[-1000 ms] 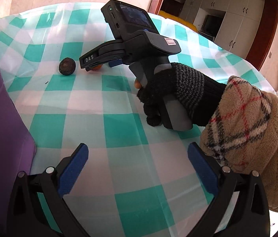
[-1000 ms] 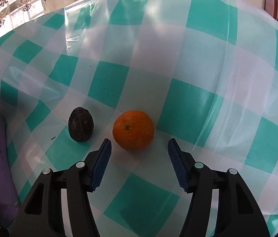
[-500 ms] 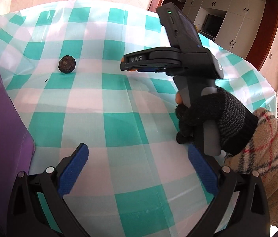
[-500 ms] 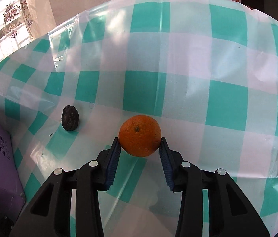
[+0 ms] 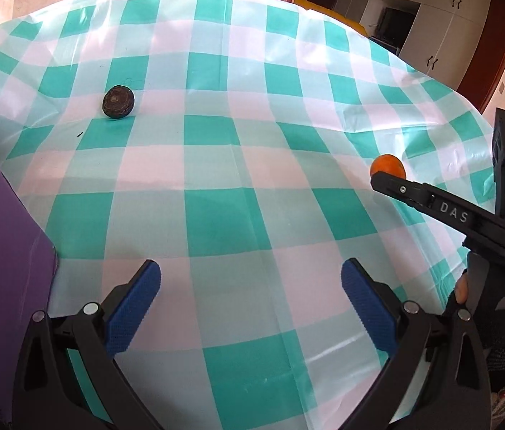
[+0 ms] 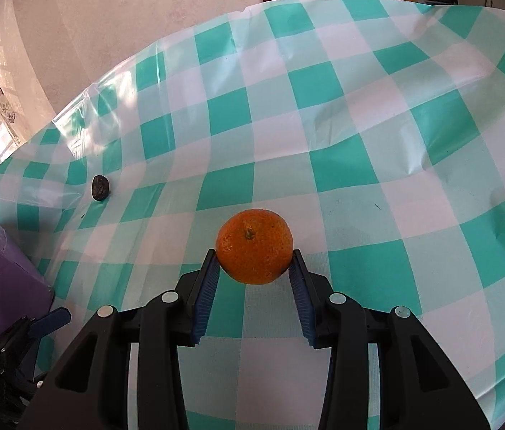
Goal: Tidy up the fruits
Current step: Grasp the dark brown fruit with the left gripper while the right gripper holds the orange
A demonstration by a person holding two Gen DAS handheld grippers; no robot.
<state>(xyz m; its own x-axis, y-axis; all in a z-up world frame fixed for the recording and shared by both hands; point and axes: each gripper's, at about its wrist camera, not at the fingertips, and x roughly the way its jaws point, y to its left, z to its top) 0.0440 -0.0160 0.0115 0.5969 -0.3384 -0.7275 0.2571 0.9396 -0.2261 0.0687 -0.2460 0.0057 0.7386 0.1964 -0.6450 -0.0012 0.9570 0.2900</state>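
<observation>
My right gripper (image 6: 254, 263) is shut on an orange (image 6: 254, 246) and holds it above the checked tablecloth (image 6: 342, 136). From the left wrist view the orange (image 5: 388, 166) shows at the right, at the tip of the right gripper (image 5: 383, 178). A dark, wrinkled round fruit (image 5: 118, 101) lies on the cloth at the far left; it also shows in the right wrist view (image 6: 100, 187). My left gripper (image 5: 251, 297) is open and empty, low over the near part of the cloth (image 5: 216, 186).
A purple bag or box (image 5: 0, 236) stands at the left edge of the table, also seen in the right wrist view (image 6: 9, 279). Beyond the table's far edge are a wall, a doorway and white cupboards (image 5: 431, 32).
My right gripper shut on the orange, lifted it off the cloth and carried it away to the right. The dark fruit stays put. My left gripper has not moved.
</observation>
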